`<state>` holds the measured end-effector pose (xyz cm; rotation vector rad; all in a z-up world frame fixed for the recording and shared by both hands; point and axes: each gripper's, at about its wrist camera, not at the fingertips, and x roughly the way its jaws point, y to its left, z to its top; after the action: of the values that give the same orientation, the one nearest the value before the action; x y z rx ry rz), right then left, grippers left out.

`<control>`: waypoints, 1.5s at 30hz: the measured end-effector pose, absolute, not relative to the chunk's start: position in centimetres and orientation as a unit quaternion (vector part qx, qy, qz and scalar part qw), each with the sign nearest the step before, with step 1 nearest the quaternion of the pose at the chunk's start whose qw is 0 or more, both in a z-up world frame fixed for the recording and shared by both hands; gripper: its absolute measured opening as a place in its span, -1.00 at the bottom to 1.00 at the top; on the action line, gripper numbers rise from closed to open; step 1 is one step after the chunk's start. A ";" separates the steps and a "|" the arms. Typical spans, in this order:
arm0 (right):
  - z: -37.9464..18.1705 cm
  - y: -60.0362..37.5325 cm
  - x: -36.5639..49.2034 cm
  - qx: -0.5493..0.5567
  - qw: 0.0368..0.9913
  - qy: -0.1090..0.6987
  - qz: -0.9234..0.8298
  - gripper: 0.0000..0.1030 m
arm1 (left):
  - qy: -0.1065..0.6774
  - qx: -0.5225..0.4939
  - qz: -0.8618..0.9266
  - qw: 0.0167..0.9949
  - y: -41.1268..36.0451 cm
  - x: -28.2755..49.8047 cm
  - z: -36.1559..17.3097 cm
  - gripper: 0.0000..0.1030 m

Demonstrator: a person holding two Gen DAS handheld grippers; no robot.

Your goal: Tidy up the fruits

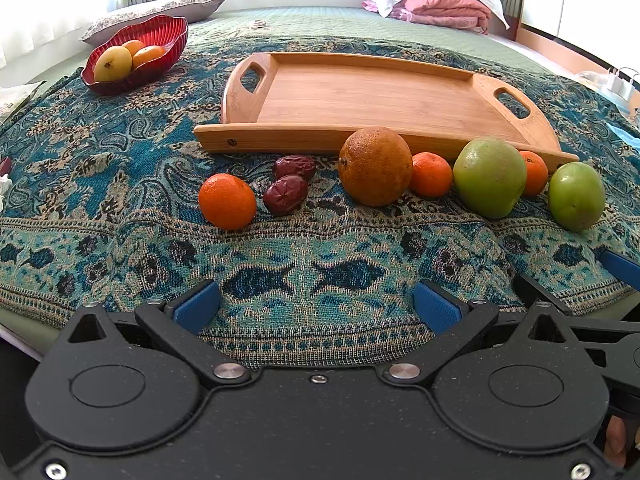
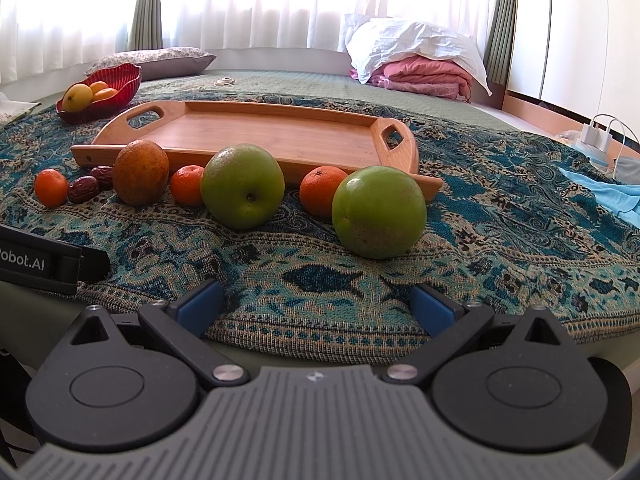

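Lying loose before wooden tray (image 1: pixel 360 96), green apples (image 2: pixel 379 212), mandarins (image 1: pixel 227 201)

Both grippers are held low at the near edge of the bed, side by side, fingers pointing toward the far edge.

Left gripper (image 1: pixel 316 306): jaws spread wide, blue pads (image 1: pixel 197 305) facing each other across a broad gap, nothing between them. The fingertips hover just over the near edge of the bed.

Right gripper (image 2: pixel 316 306): jaws likewise spread wide, blue pads (image 2: pixel 432 309) well apart, nothing gripped. It sits just to the right of the left unit, level with it; its black linkage and one blue fingertip show at the right border of the left wrist view.
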<state>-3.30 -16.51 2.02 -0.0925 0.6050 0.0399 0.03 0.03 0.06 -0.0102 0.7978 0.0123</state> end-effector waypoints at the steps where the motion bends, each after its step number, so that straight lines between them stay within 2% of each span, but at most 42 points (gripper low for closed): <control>1: 2.0 -16.5 -3.3 -0.045 0.954 0.297 0.020 1.00 | 0.388 -0.004 0.006 0.922 -0.1 0.0 -0.1 1.00; 15: 0.7 -16.3 -4.1 -0.048 0.972 0.228 -0.004 1.00 | 0.314 0.032 -0.012 0.949 -0.3 -2.3 -0.5 1.00; 18: 1.7 -16.6 -3.6 -0.039 0.971 0.237 -0.002 1.00 | 0.290 0.018 -0.007 0.957 0.4 -3.0 0.2 0.83; 21: 2.4 -17.5 -3.4 -0.019 0.975 0.221 -0.007 1.00 | 0.260 -0.004 0.015 0.965 1.8 -3.3 0.8 0.77; 24: 2.8 -18.0 -3.0 -0.028 0.976 0.213 -0.021 0.98 | 0.252 -0.022 0.038 0.967 3.3 -2.8 1.3 0.52; 28: 3.2 -19.2 -2.2 -0.025 0.977 0.210 -0.024 0.77 | 0.256 -0.027 0.059 0.964 4.8 -1.7 1.2 0.10; 31: 3.2 -19.5 -1.4 -0.038 0.974 0.221 -0.026 0.61 | 0.261 -0.032 0.058 0.963 5.4 -0.9 0.8 -0.04; 34: 2.6 -19.5 -0.7 -0.046 0.971 0.235 -0.028 0.47 | 0.257 -0.039 0.055 0.964 5.7 -0.2 0.3 -0.17; 42: 1.7 -19.6 0.7 -0.031 0.969 0.246 -0.019 0.34 | 0.262 -0.041 0.030 0.964 5.3 0.8 -0.5 -0.38; 45: 1.7 -19.5 1.4 -0.030 0.969 0.246 -0.019 0.32 | 0.260 -0.045 0.029 0.964 5.5 1.0 -0.9 -0.38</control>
<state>1.39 -19.46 1.72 -0.0598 0.4973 -0.0390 0.99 5.50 -0.86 -0.0908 0.5268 0.0591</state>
